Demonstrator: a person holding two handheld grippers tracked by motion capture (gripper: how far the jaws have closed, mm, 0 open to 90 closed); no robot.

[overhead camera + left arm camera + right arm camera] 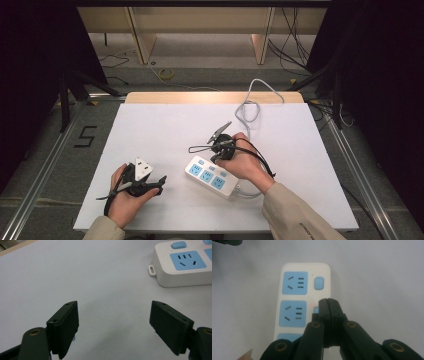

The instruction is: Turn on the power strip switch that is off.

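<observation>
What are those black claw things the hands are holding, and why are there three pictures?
They are grippers: pinching tools with two black jaws, one in each of a person's hands. The big picture comes from a camera above the table. It shows the left gripper and the right gripper.

The other two pictures come from small cameras riding on the grippers, looking along the jaws.

On the white table lies a power strip with blue sockets and blue buttons, and its grey cable runs off the far edge.

The left gripper has its jaws wide apart, with nothing between them, near one end of the strip.

The right gripper has its jaws shut together. Its tip is at the middle button of the strip, and a tiny red light glows beside it. Neither gripper holds anything.
</observation>
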